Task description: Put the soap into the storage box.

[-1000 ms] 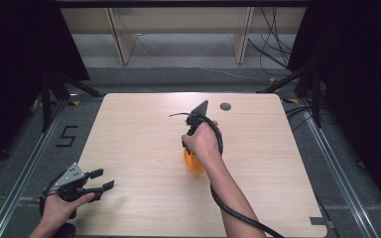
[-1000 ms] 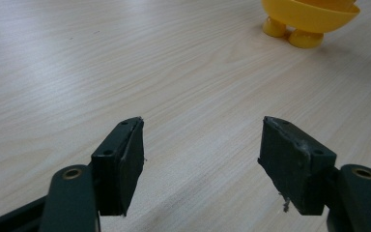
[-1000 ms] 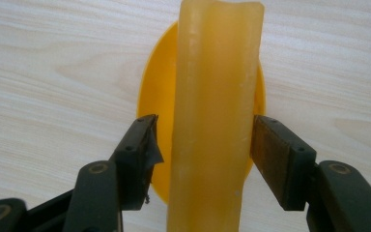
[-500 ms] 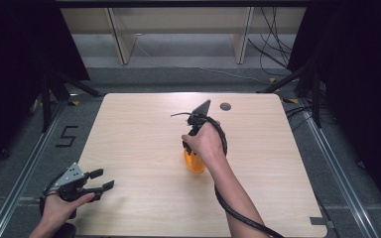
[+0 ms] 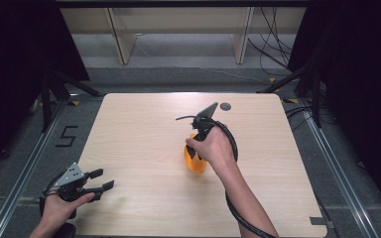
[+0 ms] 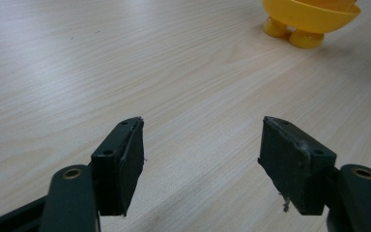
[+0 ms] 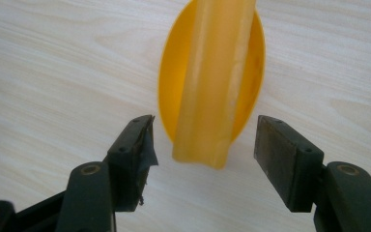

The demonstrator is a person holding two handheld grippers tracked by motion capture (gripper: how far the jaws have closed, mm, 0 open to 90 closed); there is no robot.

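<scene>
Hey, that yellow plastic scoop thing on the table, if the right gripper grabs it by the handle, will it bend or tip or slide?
The yellow scoop looks like moulded hard plastic, so probably stiff and light. Its glossy handle may be a bit slippery between the open right gripper. It stands on small round feet, so a sideways push might tip or skid it across the smooth table.

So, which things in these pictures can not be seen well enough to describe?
- Yellow dish, high view: the person's right hand covers most of it.
- Yellow dish, left gripper view: the top edge cuts it off; just its feet and underside show.
- Pale yellow piece in the dish, right gripper view: its far end is cut off at the top, so I cannot name it.
- Round dark spot on the table, high view: too small to identify.
</scene>
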